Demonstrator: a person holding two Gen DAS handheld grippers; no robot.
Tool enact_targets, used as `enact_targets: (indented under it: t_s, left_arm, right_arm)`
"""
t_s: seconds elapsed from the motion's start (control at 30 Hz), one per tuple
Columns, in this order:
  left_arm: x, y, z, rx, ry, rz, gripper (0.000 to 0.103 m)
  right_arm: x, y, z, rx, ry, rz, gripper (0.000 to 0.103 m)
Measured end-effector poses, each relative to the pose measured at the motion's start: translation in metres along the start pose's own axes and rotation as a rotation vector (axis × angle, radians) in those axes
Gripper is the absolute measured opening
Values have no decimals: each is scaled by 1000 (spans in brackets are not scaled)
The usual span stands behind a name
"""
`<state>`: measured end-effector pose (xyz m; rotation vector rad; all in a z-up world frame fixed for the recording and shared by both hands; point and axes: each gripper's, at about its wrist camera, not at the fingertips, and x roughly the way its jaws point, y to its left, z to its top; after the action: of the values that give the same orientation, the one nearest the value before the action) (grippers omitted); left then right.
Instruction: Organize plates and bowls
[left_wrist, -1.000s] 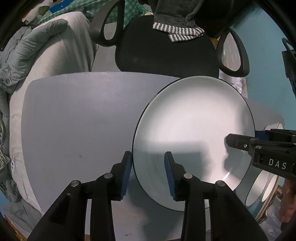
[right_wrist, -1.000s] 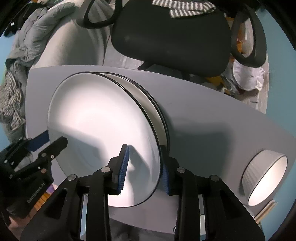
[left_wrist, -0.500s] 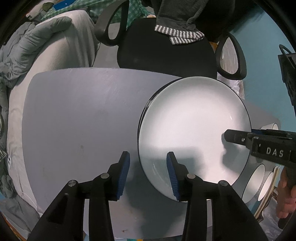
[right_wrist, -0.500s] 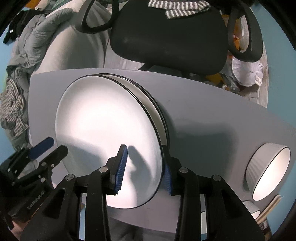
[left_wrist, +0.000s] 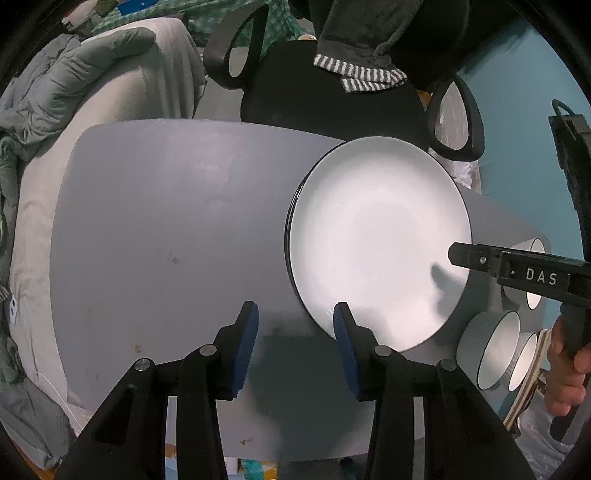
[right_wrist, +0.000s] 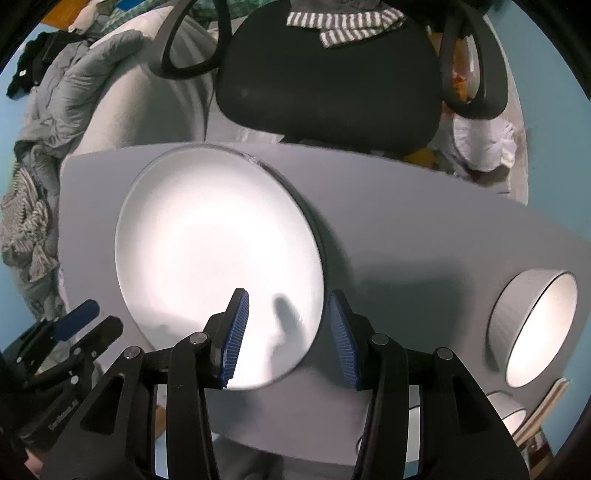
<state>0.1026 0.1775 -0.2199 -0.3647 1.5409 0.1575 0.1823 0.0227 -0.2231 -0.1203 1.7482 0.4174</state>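
A stack of white plates with dark rims lies on the grey table; it also shows in the right wrist view. My left gripper is open and empty, just left of the stack's near edge. My right gripper is open, its jaws straddling the near right rim of the top plate without gripping it; it also shows at the stack's right edge in the left wrist view. White bowls stand at the table's right end, one of them large in the right wrist view.
A black office chair with a striped cloth over it stands behind the table. Grey bedding lies to the left. A teal wall is on the right.
My right gripper opened and let go of the top plate, which now lies flat on the stack. My left gripper drew back to the left, clear of the plate rim.
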Motion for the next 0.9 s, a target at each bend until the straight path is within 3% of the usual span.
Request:
enact_targets:
  t_s: [0.17, 0.23, 0.3, 0.4, 0.63, 0.73, 0.9]
  left_arm:
    - [-19, 0, -12, -2, -38, -9, 44]
    - [-30, -3, -19, 8, -66, -6, 55]
    - [-42, -7, -25, 25, -95, -7, 56]
    - [-61, -15, -35, 58, -136, -13, 67]
    - [-98, -35, -59, 132, -208, -59, 68]
    - [-113, -45, -66, 165, -244, -61, 80]
    - [-143, -66, -81, 246, -320, -55, 80]
  right_arm:
    - [-15, 3, -16, -23, -64, -50, 47]
    - [-25, 5, -24, -33, -102, -68, 53]
    - [-38, 5, -35, -41, -148, -95, 61]
    - [-61, 6, -54, -50, -222, -138, 68]
    - [-108, -2, -99, -32, -356, -209, 70]
    - [-126, -7, -115, -12, -395, -226, 70]
    - [-152, -18, -146, 37, -463, -232, 70]
